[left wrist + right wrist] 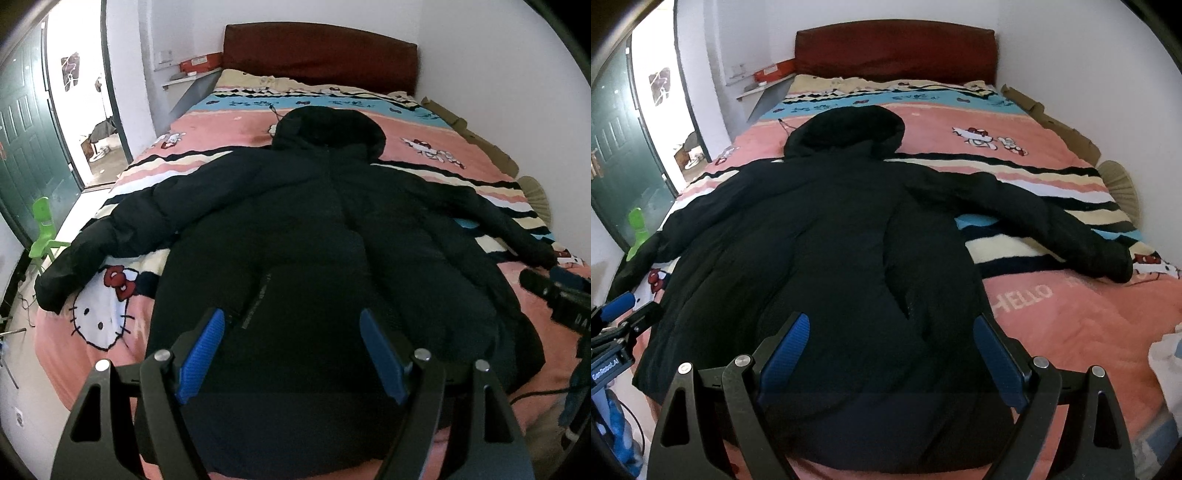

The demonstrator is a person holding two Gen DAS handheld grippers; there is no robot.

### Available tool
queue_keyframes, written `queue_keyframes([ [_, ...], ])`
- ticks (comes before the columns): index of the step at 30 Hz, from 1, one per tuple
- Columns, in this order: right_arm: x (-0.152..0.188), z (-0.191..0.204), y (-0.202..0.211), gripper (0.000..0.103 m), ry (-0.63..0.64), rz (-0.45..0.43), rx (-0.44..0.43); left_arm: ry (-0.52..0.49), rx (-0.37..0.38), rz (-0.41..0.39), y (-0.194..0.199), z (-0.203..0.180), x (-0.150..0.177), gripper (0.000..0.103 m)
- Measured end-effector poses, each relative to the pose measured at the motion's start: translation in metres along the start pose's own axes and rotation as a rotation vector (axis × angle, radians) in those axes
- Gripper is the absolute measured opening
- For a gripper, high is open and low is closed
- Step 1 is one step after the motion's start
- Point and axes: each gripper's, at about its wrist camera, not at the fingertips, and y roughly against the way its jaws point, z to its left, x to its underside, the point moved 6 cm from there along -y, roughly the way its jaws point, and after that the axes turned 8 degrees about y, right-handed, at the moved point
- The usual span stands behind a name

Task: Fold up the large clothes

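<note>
The coat (pixel 325 236) lies spread flat on the bed (pixel 436 129), front up, and we see it as a large black padded garment with its hood (pixel 328 125) pointing toward the dark red headboard (pixel 319 51). Both sleeves stretch out sideways: the left sleeve (pixel 92 251) reaches the bed's edge near a cartoon cat face on the blanket (pixel 1071 317), and the right sleeve (pixel 1052 225) runs across the striped part of that blanket. The hem sits at the near end of the bed, right below us.

We hold the left gripper (pixel 291 350) above the lower left half of the coat, its blue-padded jaws spread wide with nothing between them but the fabric underneath, which they do not pinch. The right gripper (pixel 890 354) hangs over the lower right half the same way, jaws wide apart and empty. In each wrist view the other gripper shows at the frame's side.

A green plastic chair (pixel 44 229) stands on the floor by the open door (pixel 26 147), left of the bed.
</note>
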Motion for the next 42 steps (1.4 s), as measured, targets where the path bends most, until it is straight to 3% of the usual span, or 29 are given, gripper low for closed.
queue_keyframes([
  [6, -0.023, 0.000, -0.004, 0.090, 0.002, -0.012, 0.015, 0.030, -0.016, -0.001, -0.006, 0.028, -0.009, 0.075],
  [13, -0.048, 0.017, -0.017, 0.090, 0.012, -0.018, 0.002, 0.098, -0.080, -0.004, -0.014, 0.084, -0.022, 0.075],
  [17, -0.059, 0.033, -0.029, 0.090, 0.025, -0.004, -0.013, 0.170, -0.075, 0.016, -0.026, 0.121, -0.025, 0.075],
  [19, -0.062, 0.039, -0.031, 0.090, 0.031, 0.000, -0.021, 0.238, -0.044, 0.029, -0.033, 0.143, -0.026, 0.075],
  [23, -0.067, 0.050, -0.039, 0.090, 0.043, 0.017, -0.020, 0.512, 0.106, 0.065, -0.059, 0.214, -0.025, 0.075],
  [26, -0.068, 0.055, -0.044, 0.090, 0.042, 0.032, -0.024, 0.688, 0.161, 0.050, -0.075, 0.260, -0.021, 0.075],
  [37, -0.075, 0.054, -0.051, 0.090, 0.033, 0.043, -0.003, 1.247, 0.215, -0.101, -0.123, 0.407, -0.015, 0.075],
  [39, -0.075, 0.050, -0.052, 0.090, 0.025, 0.041, -0.005, 1.328, 0.218, -0.101, -0.131, 0.420, -0.016, 0.071],
  [42, -0.073, 0.044, -0.051, 0.090, 0.012, 0.036, -0.012, 1.354, 0.180, -0.087, -0.136, 0.427, -0.024, 0.023],
])
